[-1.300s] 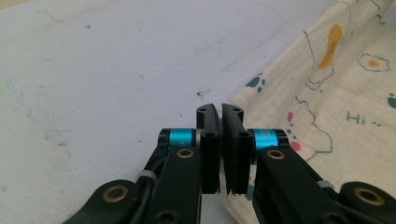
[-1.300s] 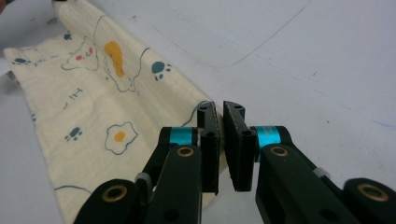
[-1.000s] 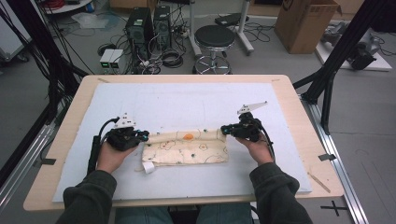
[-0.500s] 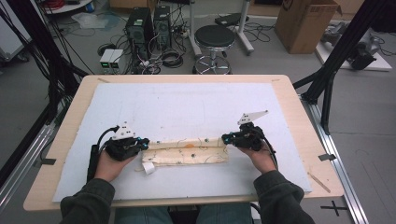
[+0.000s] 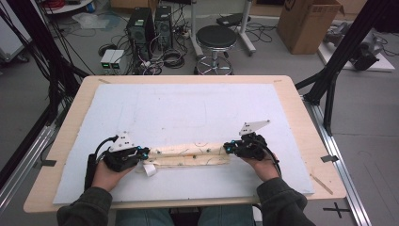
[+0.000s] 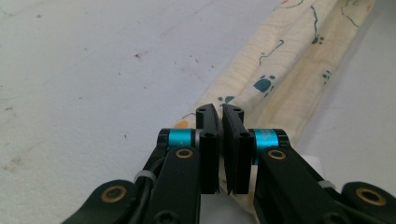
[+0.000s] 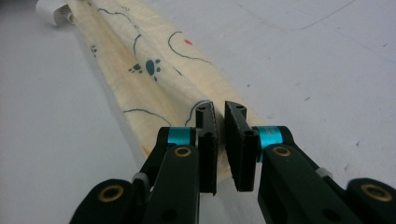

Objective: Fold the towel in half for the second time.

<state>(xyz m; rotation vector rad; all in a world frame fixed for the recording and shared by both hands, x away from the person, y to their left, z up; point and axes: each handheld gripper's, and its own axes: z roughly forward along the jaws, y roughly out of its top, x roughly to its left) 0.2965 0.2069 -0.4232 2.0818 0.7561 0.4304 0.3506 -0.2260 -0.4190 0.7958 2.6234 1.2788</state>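
Near the front edge of the worktop [image 5: 70, 141], I am holding the folded cloth [image 5: 190, 155] by its two ends: my left claw [image 5: 141, 154] is pinching one end, my right claw [image 5: 229, 148] the other. Both are pressed together on fabric, keeping the long fold taut and straight so its layers are lying flat.

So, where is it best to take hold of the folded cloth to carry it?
Probably at its two short ends, one tool at each, coming in level along the table. The folded cloth lies as a long, narrow, flat strip, so end grips would likely keep it stretched without sagging.
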